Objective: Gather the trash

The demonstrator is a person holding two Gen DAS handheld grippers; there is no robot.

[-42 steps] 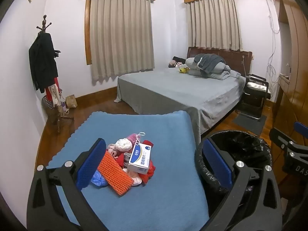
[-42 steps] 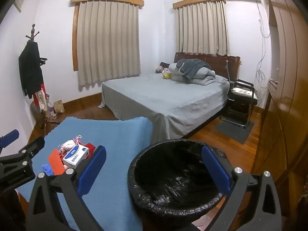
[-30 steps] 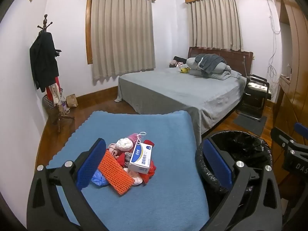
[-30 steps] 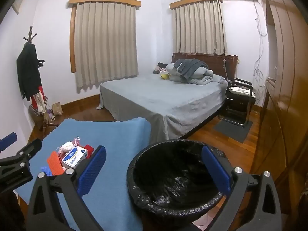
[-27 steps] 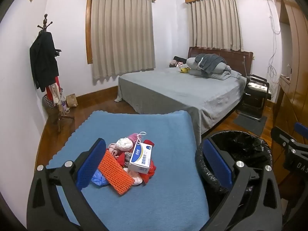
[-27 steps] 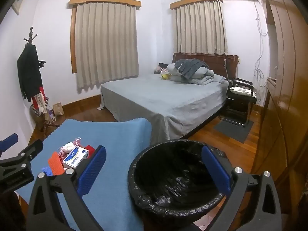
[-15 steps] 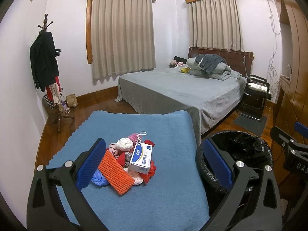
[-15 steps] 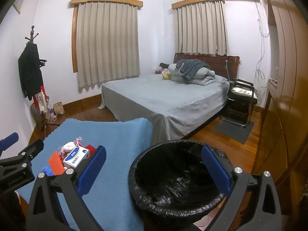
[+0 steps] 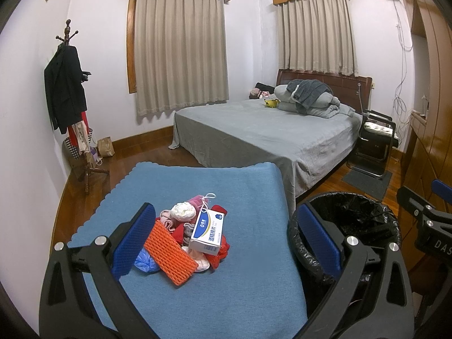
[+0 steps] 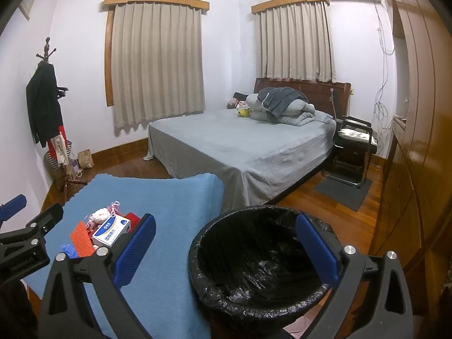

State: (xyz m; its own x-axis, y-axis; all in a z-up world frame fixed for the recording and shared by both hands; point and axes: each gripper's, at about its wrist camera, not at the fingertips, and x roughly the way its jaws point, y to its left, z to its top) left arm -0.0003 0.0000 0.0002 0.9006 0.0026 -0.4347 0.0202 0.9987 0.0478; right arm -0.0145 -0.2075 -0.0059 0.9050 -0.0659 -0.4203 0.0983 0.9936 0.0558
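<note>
A trash pile lies on the blue-cloth table (image 9: 226, 186): a white and blue box (image 9: 207, 231) on top, an orange foam net (image 9: 171, 251), red and pink scraps, a white wad (image 9: 183, 211) and a blue scrap (image 9: 145, 262). The box also shows in the right wrist view (image 10: 111, 231). A bin with a black liner (image 10: 254, 257) stands right of the table, and shows in the left wrist view (image 9: 350, 217). My left gripper (image 9: 226, 240) is open above the table, the pile between its fingers. My right gripper (image 10: 226, 250) is open above the bin.
A grey bed (image 9: 262, 132) stands beyond the table. A coat stand (image 9: 67, 96) with dark clothes is at the left wall. A black chair (image 10: 353, 147) stands beside the bed. Wooden cupboards (image 10: 418, 141) line the right side.
Both grippers stay open and nearly still. The right wrist view drifts slightly; the pile and bin have not moved.
</note>
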